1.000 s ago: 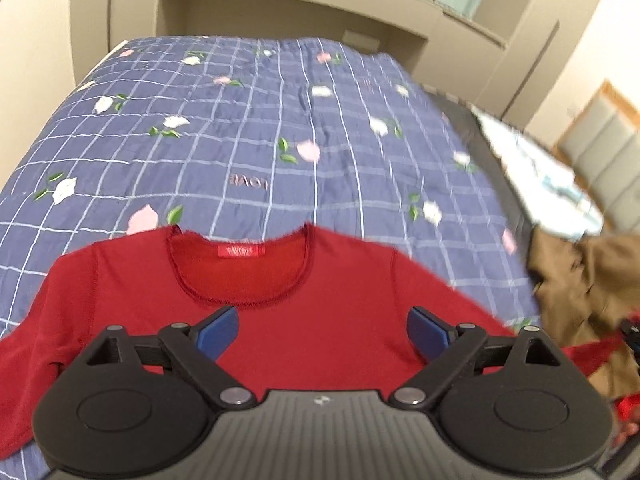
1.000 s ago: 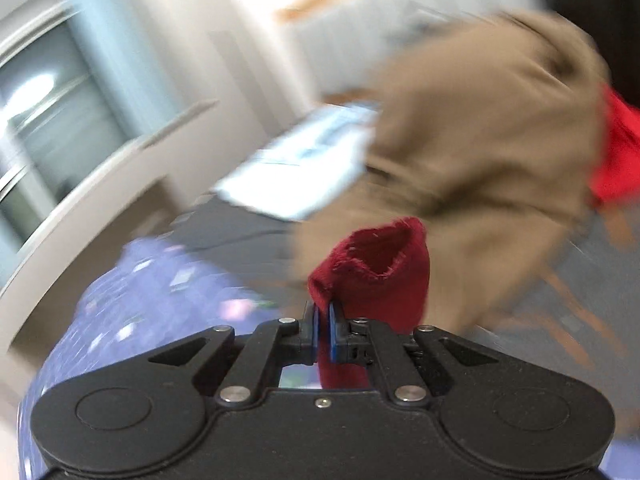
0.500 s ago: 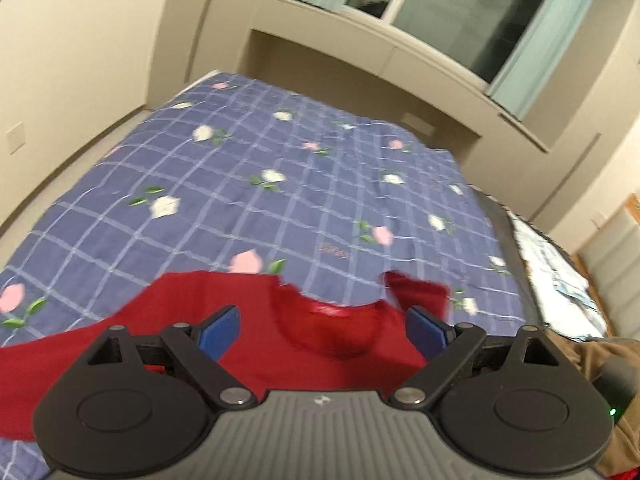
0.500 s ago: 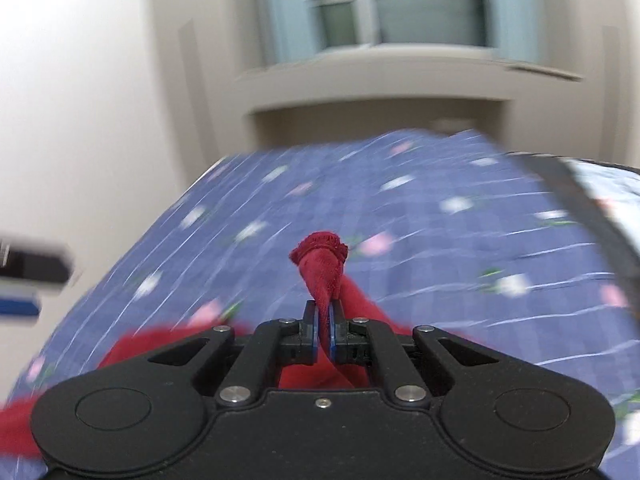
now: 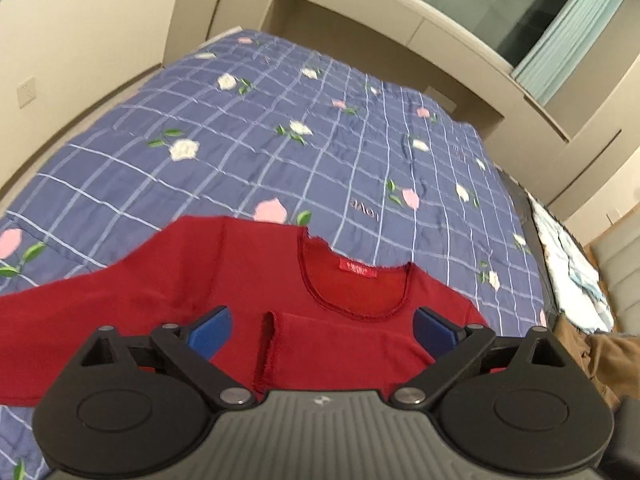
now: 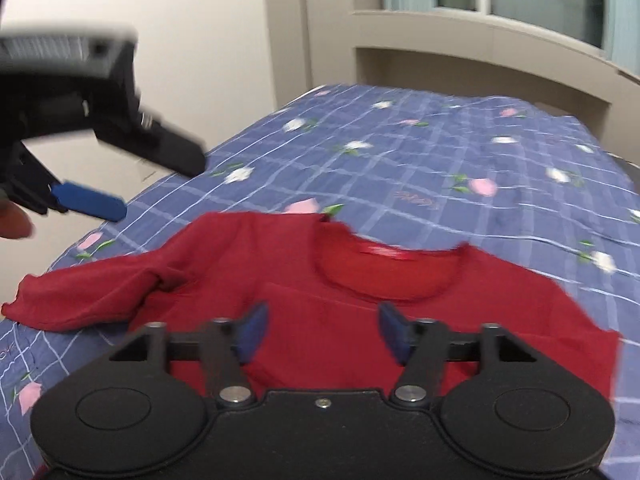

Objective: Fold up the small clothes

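Note:
A red long-sleeved sweater (image 5: 248, 280) lies face up on the blue checked quilt (image 5: 280, 140), neckline and label toward the headboard. One sleeve lies folded across the chest, its cuff (image 5: 268, 352) just below the collar. The other sleeve (image 6: 80, 300) stretches out to the left. My left gripper (image 5: 322, 328) hovers over the chest, jaws opening wide, nothing pressed between them. My right gripper (image 6: 322, 328) is above the folded sleeve (image 6: 320, 304), jaws opening, pads clear of the cloth. The left gripper's blue pad (image 6: 88, 200) shows at upper left in the right wrist view.
A brown garment (image 5: 592, 352) lies bunched at the bed's right edge, beside a pale patterned cloth (image 5: 572, 264). A wall runs along the bed's left side, and a shelf recess (image 5: 360, 40) and window stand beyond the head. A person's fingertip (image 6: 12, 220) shows by the left gripper.
My right gripper swung from over the brown garment across the sweater with the red cuff pinched, then opened and let it go. The sleeve now lies across the chest. The left gripper shifted sideways.

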